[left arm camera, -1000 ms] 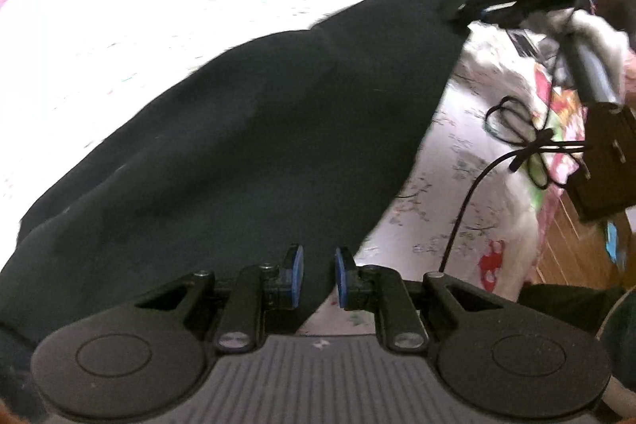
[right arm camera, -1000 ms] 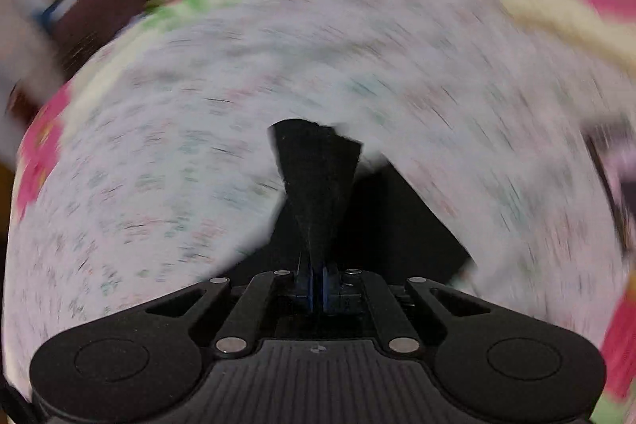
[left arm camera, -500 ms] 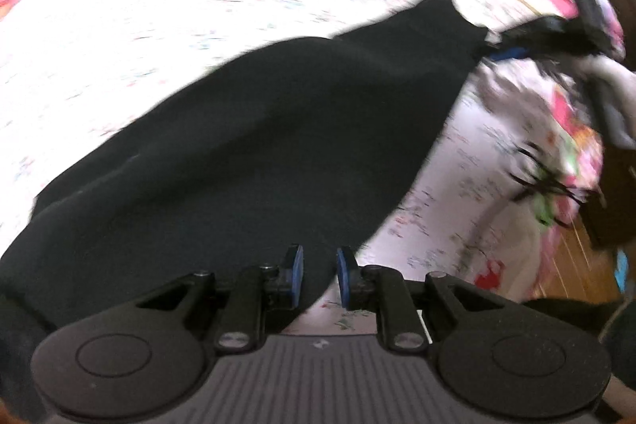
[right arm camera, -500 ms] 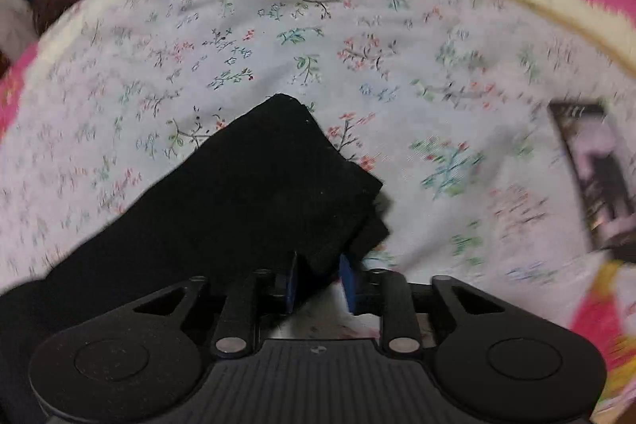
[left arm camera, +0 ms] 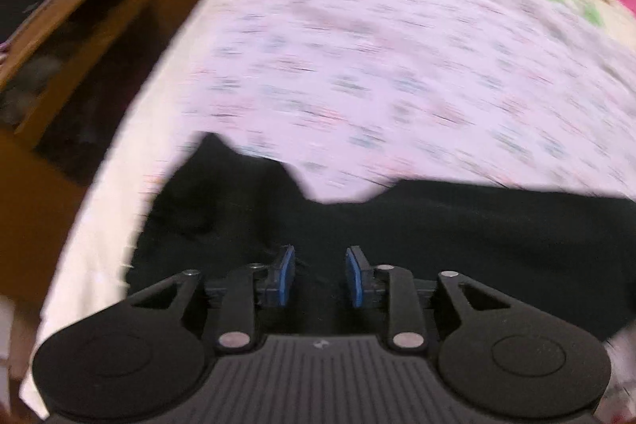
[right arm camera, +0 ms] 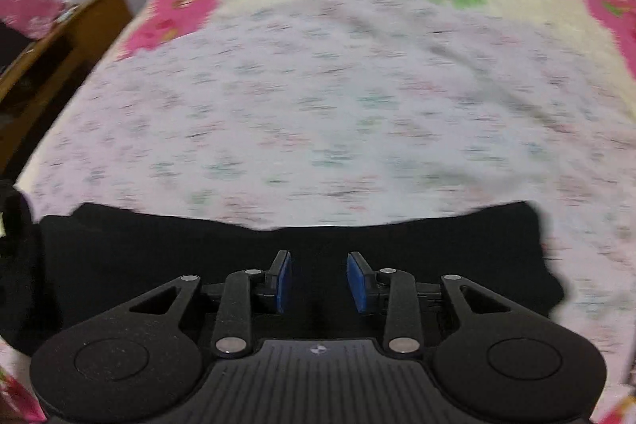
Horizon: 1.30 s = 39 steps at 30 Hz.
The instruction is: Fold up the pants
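The black pants (right arm camera: 278, 257) lie flat on the bed (right arm camera: 318, 106), spread across the flowery sheet so they can be folded neatly. The left gripper (left arm camera: 320, 275) hangs over the pants near one bumpy end. Its blue fingers (left arm camera: 285, 275) have just been opening, and nothing is between them. The right gripper (right arm camera: 319, 283) hangs over the long middle part. Its fingers (right arm camera: 283, 281) have just been opening too, and hold nothing. Both look free to grab a new spot.
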Tool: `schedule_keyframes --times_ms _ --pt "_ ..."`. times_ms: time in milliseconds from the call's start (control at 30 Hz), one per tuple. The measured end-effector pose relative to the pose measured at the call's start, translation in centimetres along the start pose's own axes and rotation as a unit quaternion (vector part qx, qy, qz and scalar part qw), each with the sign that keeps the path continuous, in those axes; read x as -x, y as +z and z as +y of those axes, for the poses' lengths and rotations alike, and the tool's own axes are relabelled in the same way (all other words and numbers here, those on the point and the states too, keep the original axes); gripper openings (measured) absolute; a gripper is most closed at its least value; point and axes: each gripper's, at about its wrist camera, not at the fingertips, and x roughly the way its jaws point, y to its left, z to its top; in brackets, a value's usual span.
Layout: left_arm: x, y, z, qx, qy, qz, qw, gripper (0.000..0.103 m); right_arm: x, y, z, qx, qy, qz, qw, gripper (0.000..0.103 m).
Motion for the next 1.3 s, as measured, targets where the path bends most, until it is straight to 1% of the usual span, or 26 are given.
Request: schedule_keyframes --times_ms 33,100,133,167,200,233,267,333,367,400,467,500,533,633,667,700,733,767,800,833,867,967,1033,1133,1300 --pt "-0.5 0.5 0.8 0.018 0.006 -0.001 0.9998 0.042 -0.8 0.1 1.7 0.005 0.016 0.008 1.000 0.025" --pt "-1.1 1.1 1.7 0.057 -0.004 -0.003 0.9984 0.045 -1.9 0.5 4.8 0.023 0.040 0.011 0.999 0.025" --pt "-1.2 1.4 1.7 0.067 -0.005 -0.012 0.9977 0.049 -2.2 0.6 6.2 0.029 0.050 0.011 0.998 0.025" --pt "-1.2 1.8 1.6 0.074 0.006 -0.024 0.9970 0.055 -2.6 0.9 7.6 0.035 0.061 0.013 0.997 0.025" --pt "-1.2 2.0 1.7 0.081 0.024 -0.031 0.9959 0.060 -2.9 1.1 8.5 0.039 0.071 0.014 0.997 0.025" --pt "-1.5 2.5 1.4 0.094 0.044 -0.032 0.9940 0.071 -3.2 1.3 9.5 0.044 0.080 0.015 0.996 0.025" --pt "-1.8 3.0 1.3 0.110 0.054 -0.032 0.9919 0.074 -3.4 1.6 10.3 0.049 0.091 0.016 0.995 0.025" --pt "-2.5 3.6 1.5 0.148 0.069 -0.034 0.9860 0.076 -3.2 1.9 11.0 0.058 0.104 0.014 0.993 0.026" --pt "-3.1 3.7 1.7 0.171 0.083 -0.026 0.9814 0.079 -3.2 1.9 11.3 0.061 0.111 0.013 0.992 0.026" --pt "-3.7 3.9 1.9 0.193 0.103 -0.014 0.9756 0.079 -3.1 2.0 11.3 0.063 0.118 0.013 0.991 0.027" --pt "-4.6 3.8 2.2 0.216 0.138 0.003 0.9666 0.079 -2.7 1.9 11.1 0.059 0.128 0.014 0.990 0.029" --pt "-4.6 3.6 2.2 0.221 0.152 0.003 0.9634 0.079 -2.8 1.9 11.0 0.056 0.133 0.015 0.989 0.030" --pt "-4.7 3.4 2.2 0.224 0.161 0.006 0.9613 0.081 -2.7 1.8 10.5 0.052 0.139 0.017 0.989 0.030" --pt "-5.6 3.1 2.5 0.239 0.162 0.019 0.9571 0.081 -2.8 1.4 8.8 0.036 0.151 0.023 0.988 0.031" --pt "-6.1 3.0 3.0 0.252 0.158 0.024 0.9544 0.078 -2.9 1.3 8.3 0.029 0.152 0.027 0.988 0.031" --pt "-6.6 2.8 3.5 0.267 0.148 0.026 0.9520 0.072 -2.9 1.2 7.8 0.022 0.153 0.030 0.987 0.031" --pt "-7.0 2.6 4.2 0.284 0.132 0.030 0.9492 0.052 -2.8 1.1 7.2 0.017 0.155 0.032 0.987 0.031" --pt "-7.5 2.5 4.9 0.302 0.112 0.038 0.9461 0.035 -2.7 1.1 6.7 0.014 0.155 0.031 0.987 0.031" --pt "-7.7 2.1 5.4 0.317 0.097 0.044 0.9425 0.031 -2.4 1.0 6.1 0.012 0.153 0.027 0.988 0.031" --pt "-7.6 1.9 5.8 0.322 0.091 0.044 0.9411 0.030 -2.1 1.0 5.5 0.011 0.150 0.024 0.988 0.031" --pt "-7.3 2.0 5.8 0.316 0.093 0.042 0.9433 0.028 -2.0 1.0 5.0 0.008 0.148 0.022 0.989 0.031" --pt "-5.8 2.0 5.3 0.275 0.104 0.036 0.9553 0.027 -1.6 0.9 3.4 0.000 0.140 0.018 0.990 0.031" --pt "-4.8 1.5 5.7 0.264 0.100 0.039 0.9584 0.027 -1.6 0.9 2.7 -0.002 0.134 0.016 0.991 0.031" --pt "-2.5 0.0 7.1 0.275 0.097 0.038 0.9558 0.026 -1.5 0.9 2.7 0.003 0.137 0.017 0.990 0.031" --pt "0.3 -3.7 9.7 0.282 0.110 0.046 0.9519 0.024 -1.5 0.8 4.0 0.030 0.155 0.026 0.987 0.031"
